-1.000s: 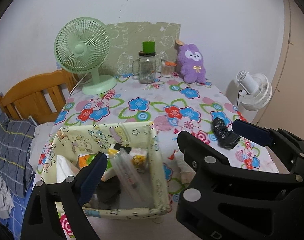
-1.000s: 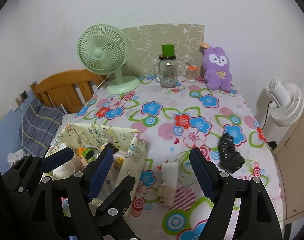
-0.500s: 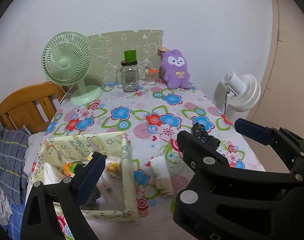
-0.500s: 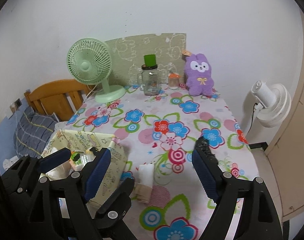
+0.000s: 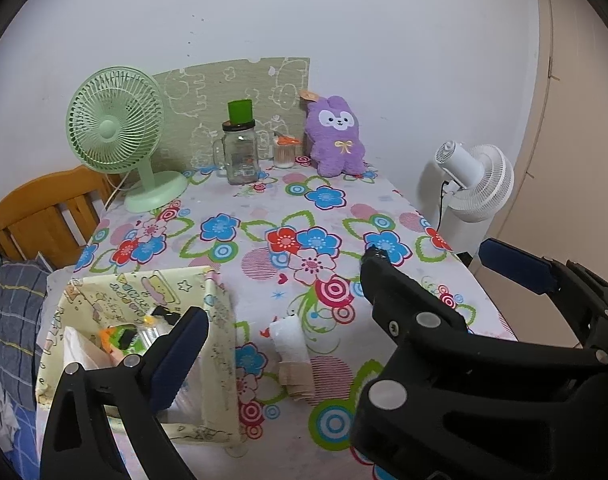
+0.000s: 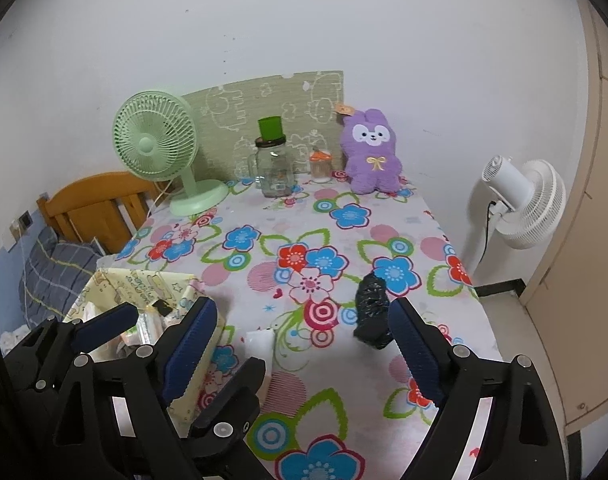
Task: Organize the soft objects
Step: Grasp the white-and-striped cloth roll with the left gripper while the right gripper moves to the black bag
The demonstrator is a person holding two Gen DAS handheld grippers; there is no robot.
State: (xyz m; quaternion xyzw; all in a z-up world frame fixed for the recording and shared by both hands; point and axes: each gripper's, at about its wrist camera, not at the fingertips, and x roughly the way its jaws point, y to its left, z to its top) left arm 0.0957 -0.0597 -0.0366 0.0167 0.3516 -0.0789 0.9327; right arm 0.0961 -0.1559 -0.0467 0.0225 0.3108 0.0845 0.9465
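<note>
With both grippers, left [image 6: 169, 316] and right [image 6: 301, 326], spread and empty, jaws just widened, the sock roll [image 5: 289, 346] lay near the table's [image 5: 263, 204] front edge beside the bin [image 5: 219, 316], presumably awaiting pickup.

Green fan [image 5: 115, 136], glass jar [image 5: 241, 156] by wall; white fan [image 5: 476, 184] beside table.

The right hand-held gripper [image 6: 299, 340] is held out over the worktop and tipped downward. Its jaws have just been opening and are spread wide, with nothing pressed between the blue pads [image 6: 189, 344]. The left hand-held gripper [image 6: 143, 330] is seen just beside it, tipped down as well. Its jaws are wide apart, and nothing is gripped.
</note>
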